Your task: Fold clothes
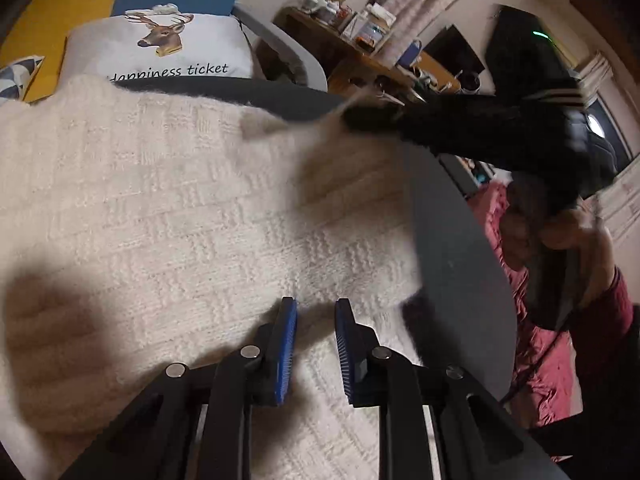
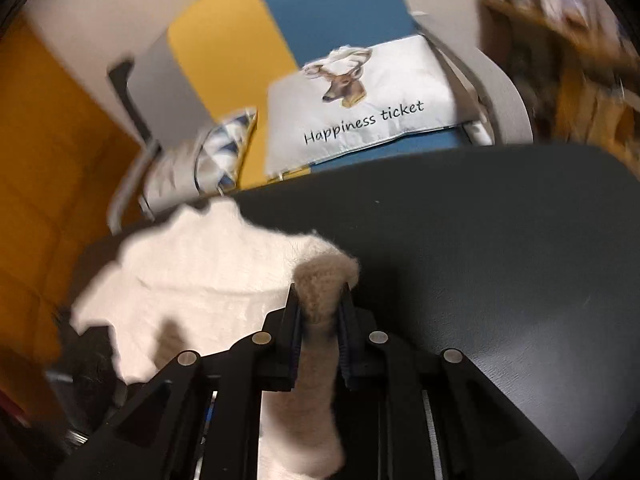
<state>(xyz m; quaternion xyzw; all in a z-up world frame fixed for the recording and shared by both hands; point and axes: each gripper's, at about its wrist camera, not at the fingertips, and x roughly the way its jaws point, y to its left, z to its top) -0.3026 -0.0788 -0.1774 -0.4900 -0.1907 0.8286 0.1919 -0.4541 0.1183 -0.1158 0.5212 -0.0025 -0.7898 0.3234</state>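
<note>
Blue-padded fingers (image 1: pixel 289 344) of the left gripper (image 1: pixel 316 346) sit just above the cream sweater (image 1: pixel 168 208), jaws a little apart with nothing pinched between them. That sweater lies spread over the dark worktop (image 1: pixel 460 248), reaching near its right edge. From the right wrist view, the right gripper (image 2: pixel 320 336) has its jaws pressed onto a fuzzy fold of the sweater (image 2: pixel 192 280), which bulges above the pads and hangs below them. Beyond the worktop (image 2: pixel 480 248) rests a white cushion (image 2: pixel 360 108) printed with a deer. A person's hand (image 1: pixel 576 236) holds the right gripper.
</note>
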